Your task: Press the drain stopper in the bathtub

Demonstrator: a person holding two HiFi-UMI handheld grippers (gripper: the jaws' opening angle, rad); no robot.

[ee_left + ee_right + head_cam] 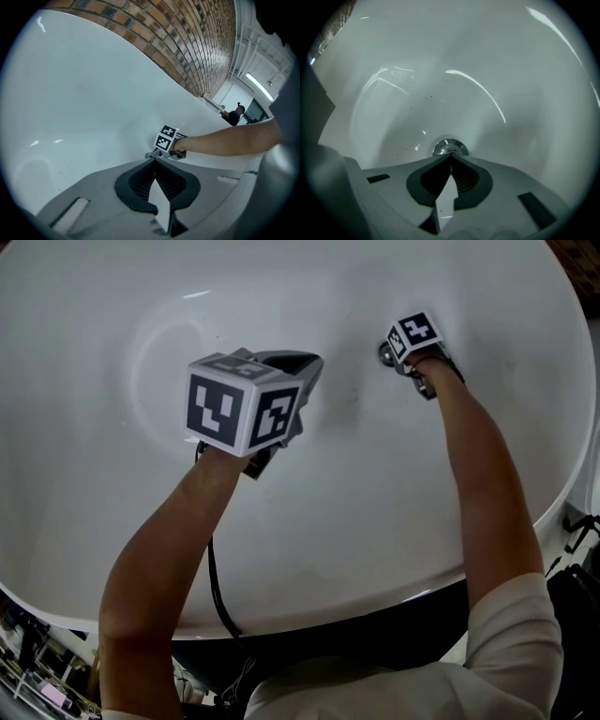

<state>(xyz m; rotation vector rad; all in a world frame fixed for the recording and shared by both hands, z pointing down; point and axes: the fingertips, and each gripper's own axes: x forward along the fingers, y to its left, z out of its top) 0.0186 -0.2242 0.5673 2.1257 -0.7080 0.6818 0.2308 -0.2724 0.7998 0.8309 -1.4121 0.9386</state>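
Note:
The chrome drain stopper sits in the floor of the white bathtub. My right gripper is shut, and its closed tips rest right at the stopper's near edge. In the head view the right gripper reaches far into the tub, with the drain stopper peeking out beside its marker cube. My left gripper hovers over the tub floor to the left, shut with nothing between its jaws. In the left gripper view the left gripper points toward the right gripper.
The tub's near rim curves across the bottom of the head view. A black cable hangs from the left gripper over that rim. A brick wall rises behind the tub, and a person stands far off.

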